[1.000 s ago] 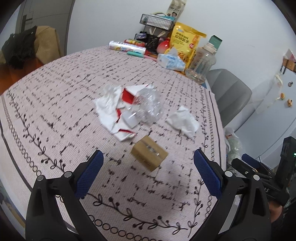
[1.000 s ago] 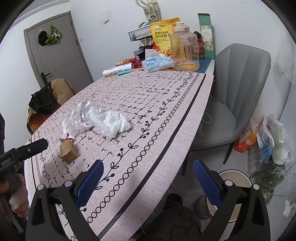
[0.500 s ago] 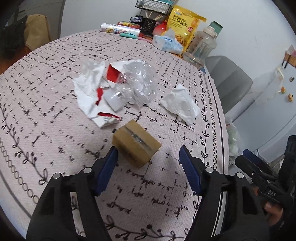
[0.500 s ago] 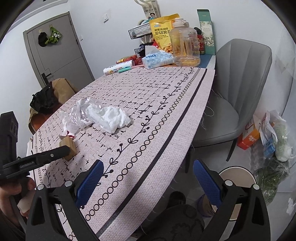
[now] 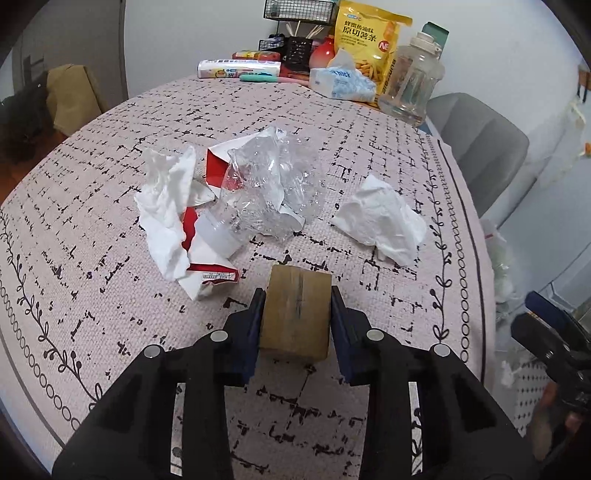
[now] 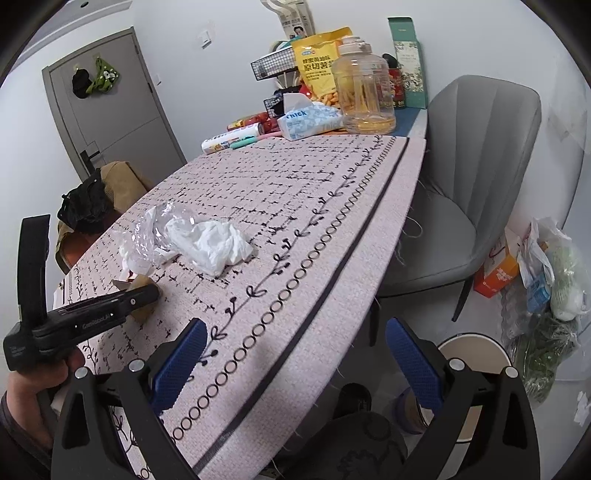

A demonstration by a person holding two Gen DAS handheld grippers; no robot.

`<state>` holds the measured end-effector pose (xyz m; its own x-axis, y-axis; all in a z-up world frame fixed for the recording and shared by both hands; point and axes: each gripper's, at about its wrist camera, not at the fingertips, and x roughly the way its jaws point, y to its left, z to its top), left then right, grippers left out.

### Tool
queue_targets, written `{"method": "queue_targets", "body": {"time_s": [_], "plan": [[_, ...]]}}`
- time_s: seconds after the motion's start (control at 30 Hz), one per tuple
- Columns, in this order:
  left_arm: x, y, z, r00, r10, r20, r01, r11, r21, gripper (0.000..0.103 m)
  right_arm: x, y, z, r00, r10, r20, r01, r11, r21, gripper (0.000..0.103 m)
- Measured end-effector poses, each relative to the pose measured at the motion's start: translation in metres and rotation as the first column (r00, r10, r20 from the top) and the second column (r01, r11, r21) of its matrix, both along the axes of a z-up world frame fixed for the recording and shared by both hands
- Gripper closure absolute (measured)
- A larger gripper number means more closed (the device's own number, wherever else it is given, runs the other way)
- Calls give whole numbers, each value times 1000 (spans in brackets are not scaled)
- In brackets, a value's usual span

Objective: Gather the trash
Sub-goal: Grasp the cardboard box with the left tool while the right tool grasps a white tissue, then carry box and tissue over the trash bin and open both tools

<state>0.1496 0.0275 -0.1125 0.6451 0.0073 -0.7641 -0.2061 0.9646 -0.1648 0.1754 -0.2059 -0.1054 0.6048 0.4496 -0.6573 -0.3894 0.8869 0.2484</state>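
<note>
My left gripper [image 5: 297, 314] is shut on a small brown cardboard box [image 5: 297, 310] that sits on the patterned tablecloth [image 5: 110, 110]. Beyond it lie a crumpled clear plastic bottle [image 5: 269, 188], a white tissue with a torn red-and-white wrapper [image 5: 166, 210], and a crumpled white tissue [image 5: 380, 221] to the right. My right gripper [image 6: 295, 354] is open and empty, off the table's near right edge. It sees the left gripper [image 6: 110, 306] on the box [image 6: 142, 295], the tissue [image 6: 210, 247] and the plastic [image 6: 155, 229].
At the table's far end stand a tissue pack [image 5: 340, 81], a yellow snack bag [image 5: 369, 40], a clear jug [image 5: 410, 88] and a wire basket [image 5: 295, 11]. A grey chair [image 6: 472, 177] is at the right. A round bin [image 6: 469, 369] and bags [image 6: 546, 266] are on the floor.
My left gripper has moved forward and down and shut its jaws on the cardboard box. My right gripper has stayed open and shifted only slightly.
</note>
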Motion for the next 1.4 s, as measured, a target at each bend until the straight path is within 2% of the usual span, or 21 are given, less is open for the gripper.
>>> {"method": "queue_targets", "body": {"time_s": [0.07,0.43,0.73,0.97,1.03,1.07,1.1,1.17,1.4], "plan": [[-5,1,6,1000,-2,24,2,1000,9,69,3,8,3,1000,16,9,-16,1000,-7,8],[-37,36,34,988,74,132,-67,996,-55,69,32,70,10,993,120,15,-118,990,-79,8],[-53,77,34,973,173,153,-161,983,-89,69,51,123,11,982,190,1,-188,972,-143,8],[-63,96,31,965,214,154,-199,974,-105,69,61,145,5,977,213,-8,-210,959,-191,9],[-65,97,30,964,216,153,-200,974,-109,69,63,148,2,972,231,-33,-233,952,-200,41],[-65,97,30,964,215,154,-200,974,-110,69,64,150,0,968,243,-64,-251,947,-203,72],[-65,97,30,965,214,154,-198,974,-111,69,64,150,-1,965,251,-79,-262,945,-195,81],[-64,94,32,966,208,156,-192,975,-111,69,59,146,2,964,260,-63,-267,947,-180,87],[-50,75,42,973,151,174,-134,986,-102,69,39,118,22,967,253,-22,-254,961,-113,89]]}}
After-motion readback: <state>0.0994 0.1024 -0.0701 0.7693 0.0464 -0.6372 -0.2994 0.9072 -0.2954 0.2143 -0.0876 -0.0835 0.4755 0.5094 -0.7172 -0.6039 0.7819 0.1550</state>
